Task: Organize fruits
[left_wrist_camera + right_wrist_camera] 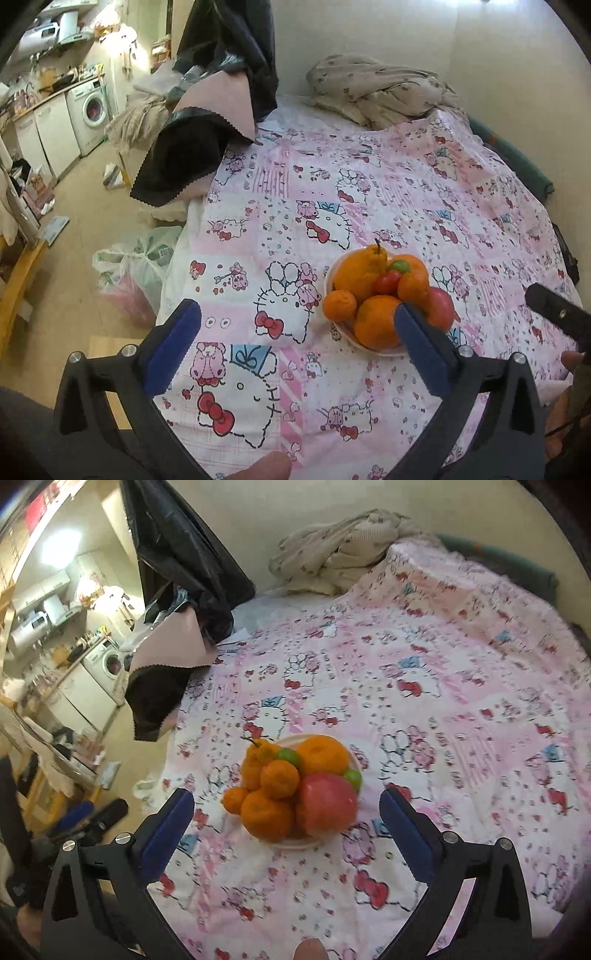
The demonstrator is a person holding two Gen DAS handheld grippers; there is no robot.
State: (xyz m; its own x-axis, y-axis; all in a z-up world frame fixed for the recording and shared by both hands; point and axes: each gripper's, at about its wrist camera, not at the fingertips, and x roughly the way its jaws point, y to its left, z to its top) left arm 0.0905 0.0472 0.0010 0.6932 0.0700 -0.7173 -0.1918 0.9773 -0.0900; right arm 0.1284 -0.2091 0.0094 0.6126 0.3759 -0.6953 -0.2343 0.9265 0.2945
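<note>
Holding my left hand-held gripper (pixel 297 341) and right hand-held gripper (pixel 286 829) spread wide, near the bowl (pixel 295 843) of fruit (pixel 273 779) on the bed (pixel 424 709).

A small home: bed quilt (pixel 369 192), washing machine (pixel 92 110), kitchen counter (pixel 55 92).

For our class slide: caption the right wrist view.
Open right gripper above a bowl heaped with fruit on a pink cartoon bedsheet.
</note>
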